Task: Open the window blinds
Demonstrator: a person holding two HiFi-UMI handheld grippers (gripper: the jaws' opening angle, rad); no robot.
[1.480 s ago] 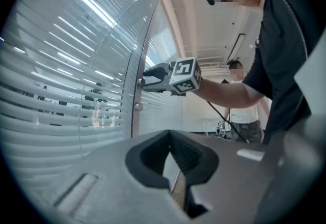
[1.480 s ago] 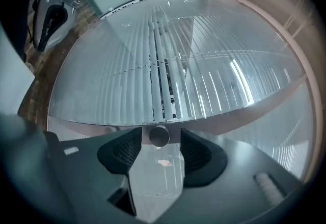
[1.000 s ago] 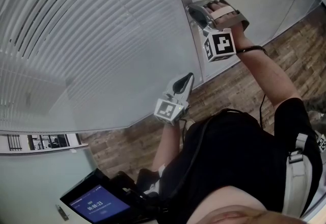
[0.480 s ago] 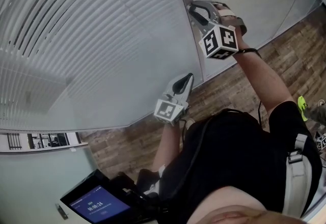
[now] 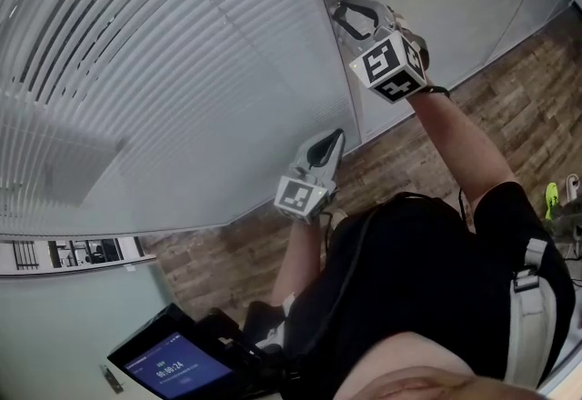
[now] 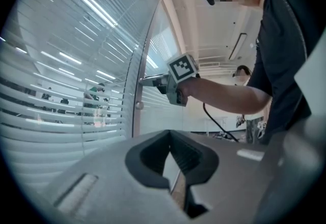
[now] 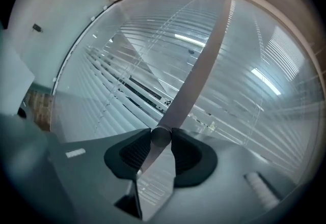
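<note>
In the head view the knob itself is hidden behind the right gripper [image 5: 350, 16], and the print on the tablet screen [image 5: 173, 364], cut off at 7 o'clock, is too small to read. Reflections on the glass pane [image 6: 76, 65] veil much of the window blinds [image 5: 164, 71], which fill the view from 9 to 12 o'clock. Their slats lie mostly flat and closed, with dark gaps showing only near 10 o'clock. The right gripper view shows the jaws partly apart and clamped from both sides on a small round grey knob [image 7: 161, 137]. The knob sits on the pale frame post [image 7: 204, 60], which runs toward 1 o'clock. The left gripper [image 5: 332, 142] hangs near the centre of the head view, clear of the glass. Its own view shows the jaw tips [image 6: 170, 134] brought together with nothing between them, and the right gripper [image 6: 145, 81] at the post beyond, at 12 o'clock.
</note>
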